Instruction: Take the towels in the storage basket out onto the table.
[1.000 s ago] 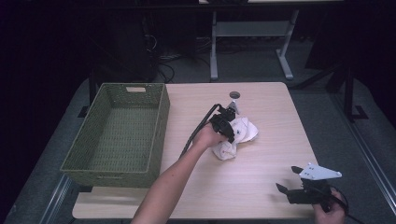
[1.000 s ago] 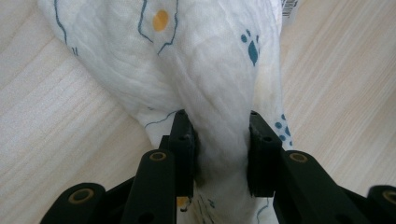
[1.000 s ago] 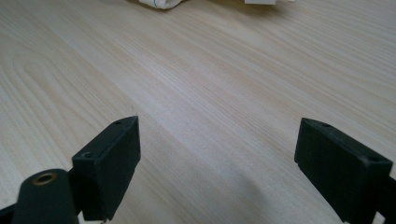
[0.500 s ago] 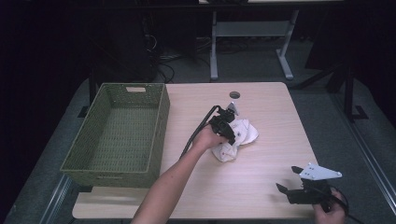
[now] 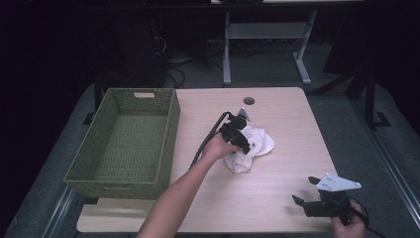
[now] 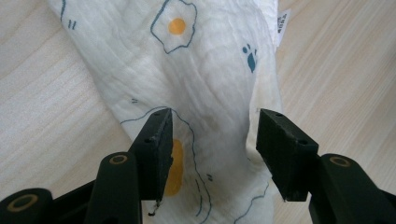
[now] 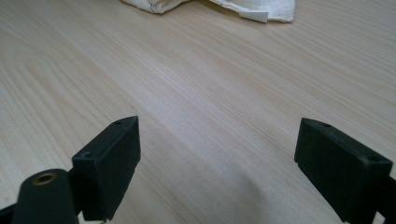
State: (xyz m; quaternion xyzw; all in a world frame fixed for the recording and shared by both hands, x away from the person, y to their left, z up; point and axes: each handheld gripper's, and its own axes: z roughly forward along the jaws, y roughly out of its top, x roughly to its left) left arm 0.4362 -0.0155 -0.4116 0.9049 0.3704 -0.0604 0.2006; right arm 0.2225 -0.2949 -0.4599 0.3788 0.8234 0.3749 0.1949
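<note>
While over white cloth [image 6: 205,79], left gripper [image 6: 212,140] half-open; right gripper [image 7: 215,158] wide, empty.

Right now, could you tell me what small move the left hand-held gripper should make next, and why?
Probably close the left hand-held gripper: its open jaws straddle a raised fold of the white egg-print cloth on the table, so shutting should pinch it for lifting.

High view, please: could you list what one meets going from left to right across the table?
Green woven basket → left gripper over the white cloth → right gripper, near the table's front edge.
</note>
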